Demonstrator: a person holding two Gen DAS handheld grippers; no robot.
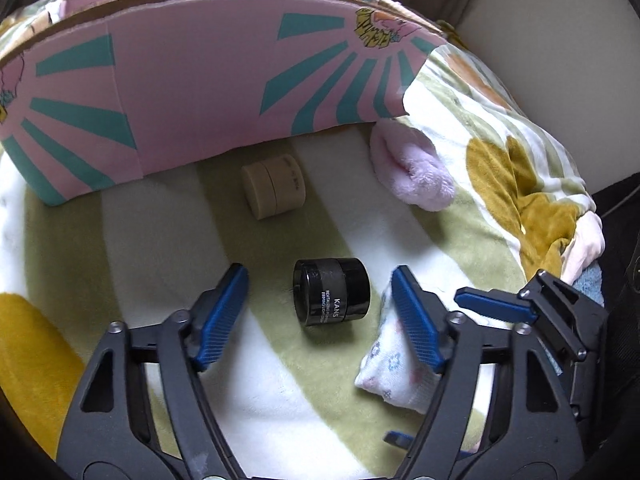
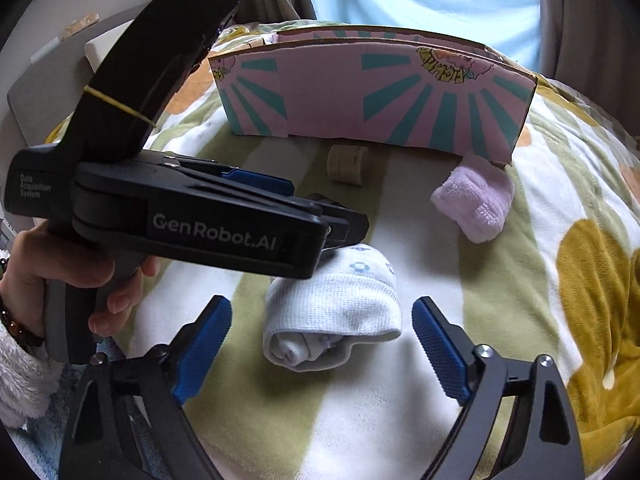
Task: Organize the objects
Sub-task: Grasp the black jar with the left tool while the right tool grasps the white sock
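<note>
A black cosmetic jar (image 1: pixel 331 292) lies on its side on the blanket between the fingers of my open left gripper (image 1: pixel 320 280). A beige round jar (image 1: pixel 274 189) lies farther off, near the pink box (image 1: pixel 200 92). A rolled white sock (image 2: pixel 332 312) lies between the fingers of my open right gripper (image 2: pixel 322 310); it also shows in the left wrist view (image 1: pixel 394 364). A rolled pink fluffy sock (image 2: pixel 476 204) rests by the box's right corner. The left gripper body (image 2: pixel 200 216) crosses the right wrist view and hides the black jar there.
The pink box with teal rays (image 2: pixel 372 92) stands open-topped at the back of a striped green, white and mustard blanket (image 1: pixel 132 240). A wall or board (image 1: pixel 560 40) rises at the right. A hand (image 2: pixel 60 264) holds the left gripper's handle.
</note>
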